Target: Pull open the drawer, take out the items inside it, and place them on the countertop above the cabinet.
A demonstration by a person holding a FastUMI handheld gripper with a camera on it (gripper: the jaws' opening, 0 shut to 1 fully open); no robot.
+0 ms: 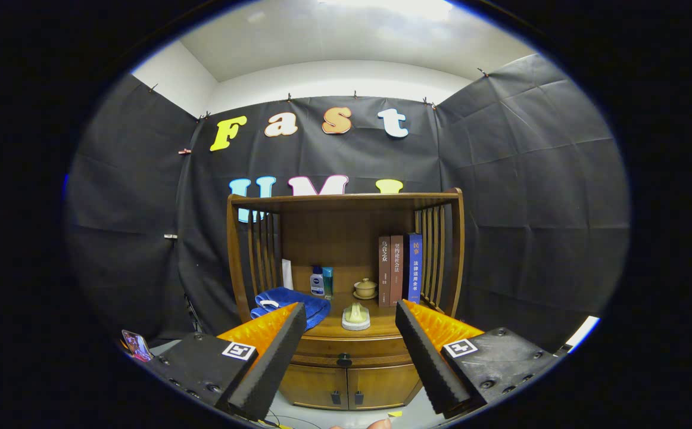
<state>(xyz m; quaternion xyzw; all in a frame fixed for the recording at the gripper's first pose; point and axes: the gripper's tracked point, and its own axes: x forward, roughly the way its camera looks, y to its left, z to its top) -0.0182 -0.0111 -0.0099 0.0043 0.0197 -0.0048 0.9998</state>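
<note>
Gripper [351, 333] sits lower centre of the frame, fingers spread wide with nothing between them, aimed square at the cabinet [346, 381]. Judgement: that spread and heading suit lining up on the drawer front.

Left to right on the countertop [382, 325], centre of frame:
- Blue towel [291, 302], folded, lying flat, partly hidden behind the left finger.
- White upright item [287, 273] against the left slats; too small to identify.
- Two small bottles [322, 282] standing side by side near the back panel.
- Lidded ceramic pot [365, 288] on a saucer, further back; in front of it a pale rounded object on a white base [356, 317], near the front edge.
- Three books [399, 269] upright, leaning on the right slats, which keep them standing.

Drawer [346, 350], just below the countertop and between the fingers: shut flush, dark knob [344, 359] at its centre. Contents hidden. Below it, two cabinet doors, closed.

Judgement: a shut drawer with goods on top fits either a drawer yet to be emptied or one emptied and pushed back; this view cannot settle which.

A fingertip [379, 423] shows at the bottom centre.
</note>
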